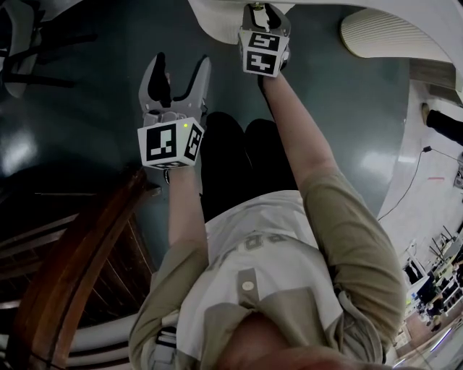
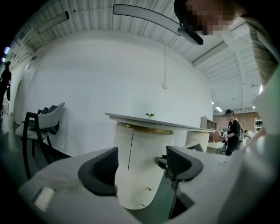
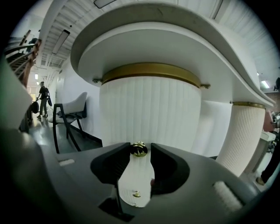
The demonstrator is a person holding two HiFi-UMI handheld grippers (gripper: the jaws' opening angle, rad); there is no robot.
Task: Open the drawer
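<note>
We note the left gripper [image 2: 142,160] wide open and empty, held apart from the drawer. Right gripper [image 1: 265,10] jaws are closing, with the brass knob [image 3: 139,149] between their tips. The knob sits on the ribbed white drawer [image 3: 148,113] under the counter [image 3: 175,26].

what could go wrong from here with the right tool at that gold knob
The right tool is closing its jaws with the knob only at their very tips, so the pads may slip off the small round knob on the pull. The tips sit close to the ribbed cabinet and could scrape it. The left tool is open, off the cabinet, so nothing steadies it.
</note>
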